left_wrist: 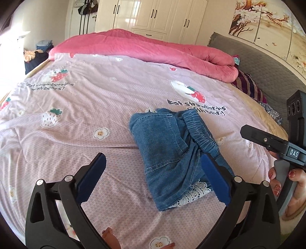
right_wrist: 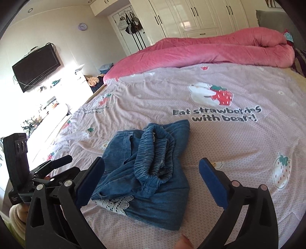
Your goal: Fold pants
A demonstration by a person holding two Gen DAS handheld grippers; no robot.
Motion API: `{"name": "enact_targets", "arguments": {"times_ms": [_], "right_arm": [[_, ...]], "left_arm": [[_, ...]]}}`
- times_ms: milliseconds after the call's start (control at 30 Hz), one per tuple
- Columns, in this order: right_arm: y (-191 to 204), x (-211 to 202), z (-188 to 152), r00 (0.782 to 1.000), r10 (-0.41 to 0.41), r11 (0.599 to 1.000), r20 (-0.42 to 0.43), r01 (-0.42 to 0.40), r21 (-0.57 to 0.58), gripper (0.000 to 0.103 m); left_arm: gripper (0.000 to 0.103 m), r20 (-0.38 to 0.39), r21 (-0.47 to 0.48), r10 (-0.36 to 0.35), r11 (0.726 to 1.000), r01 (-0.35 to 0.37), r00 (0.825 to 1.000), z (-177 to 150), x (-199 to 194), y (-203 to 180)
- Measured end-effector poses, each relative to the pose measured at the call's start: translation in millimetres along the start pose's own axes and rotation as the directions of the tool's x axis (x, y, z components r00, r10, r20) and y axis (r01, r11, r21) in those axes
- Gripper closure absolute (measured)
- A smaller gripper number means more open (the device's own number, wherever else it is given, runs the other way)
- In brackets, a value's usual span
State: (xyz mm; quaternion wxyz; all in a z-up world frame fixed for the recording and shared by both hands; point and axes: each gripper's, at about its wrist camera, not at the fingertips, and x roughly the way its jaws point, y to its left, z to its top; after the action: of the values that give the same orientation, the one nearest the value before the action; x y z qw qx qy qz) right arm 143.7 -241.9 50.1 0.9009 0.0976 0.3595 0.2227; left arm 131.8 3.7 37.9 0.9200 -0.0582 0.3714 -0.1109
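Small blue denim pants (left_wrist: pixel 168 153) with an elastic waistband and white lace hem lie folded in a compact bundle on the pink strawberry-print bedsheet (left_wrist: pixel 95 107). They also show in the right wrist view (right_wrist: pixel 153 172), waistband on top. My left gripper (left_wrist: pixel 153 162) is open and empty, hovering just above the near side of the pants. My right gripper (right_wrist: pixel 151 168) is open and empty, held just short of the bundle. The right gripper's body shows at the right edge of the left wrist view (left_wrist: pixel 273 145); the left gripper shows at the left of the right wrist view (right_wrist: pixel 55 164).
A rolled pink quilt (left_wrist: pixel 145 47) lies along the far side of the bed. A grey headboard (left_wrist: pixel 267 63) and striped pillow (left_wrist: pixel 248 86) are at the right. White wardrobes (right_wrist: pixel 191 15) stand behind; a wall TV (right_wrist: pixel 36 67) hangs at left.
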Motion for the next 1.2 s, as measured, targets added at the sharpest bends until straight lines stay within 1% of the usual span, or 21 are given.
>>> {"name": "enact_targets", "arguments": {"times_ms": [200, 333, 467, 600, 767, 833, 900, 1000, 1133, 1200], "right_arm": [[9.6, -16.0, -1.9, 0.999, -0.014, 0.999, 0.048, 0.016, -0.042, 0.005], [18.6, -24.4, -6.2, 0.997, -0.035, 0.995, 0.069, 0.041, -0.089, 0.005], [24.1, -30.6, -12.8, 0.996, -0.044, 0.993, 0.081, 0.052, -0.109, 0.005], [27.7, -38.1, -24.3, 0.995, -0.05, 0.991, 0.086, 0.061, -0.122, 0.005], [25.4, -46.9, -35.0, 0.994, -0.058, 0.991, 0.094, 0.068, -0.114, 0.005], [24.1, -49.2, -39.0, 0.995, -0.049, 0.993, 0.09, 0.059, -0.103, 0.005], [25.5, -50.6, -43.0, 0.995, -0.053, 0.992, 0.089, 0.063, -0.106, 0.005], [27.3, -51.5, -51.7, 0.994, -0.062, 0.991, 0.086, 0.072, -0.114, 0.005], [27.9, -52.4, -65.8, 0.996, -0.056, 0.992, 0.071, 0.064, -0.11, 0.005], [28.4, -53.8, -73.0, 0.995, -0.067, 0.991, 0.073, 0.075, -0.114, 0.005]], "left_arm": [[0.01, 0.021, 0.002, 0.02, 1.0, -0.021, 1.0, 0.1, -11.5, -3.5], [0.01, 0.036, 0.008, 0.03, 0.999, -0.031, 0.999, -2.1, -19.7, -7.4], [0.01, 0.048, 0.008, 0.043, 0.999, -0.044, 0.998, -7.8, -27.1, -10.4], [0.01, 0.039, 0.003, 0.045, 0.999, -0.046, 0.998, -23.4, -34.1, -15.3], [0.01, 0.051, -0.01, 0.061, 0.998, -0.06, 0.997, -39.3, -39.7, -16.0], [0.01, 0.044, -0.012, 0.073, 0.997, -0.073, 0.996, -45.7, -39.1, -16.1], [0.01, 0.038, -0.017, 0.067, 0.998, -0.066, 0.997, -51.0, -39.3, -16.6], [0.01, 0.042, -0.02, 0.075, 0.997, -0.074, 0.996, -60.4, -40.7, -18.4], [0.01, 0.037, -0.03, 0.082, 0.996, -0.081, 0.996, -72.8, -41.5, -19.2], [0.01, 0.042, -0.035, 0.087, 0.996, -0.086, 0.995, -78.7, -42.2, -19.5]]}}
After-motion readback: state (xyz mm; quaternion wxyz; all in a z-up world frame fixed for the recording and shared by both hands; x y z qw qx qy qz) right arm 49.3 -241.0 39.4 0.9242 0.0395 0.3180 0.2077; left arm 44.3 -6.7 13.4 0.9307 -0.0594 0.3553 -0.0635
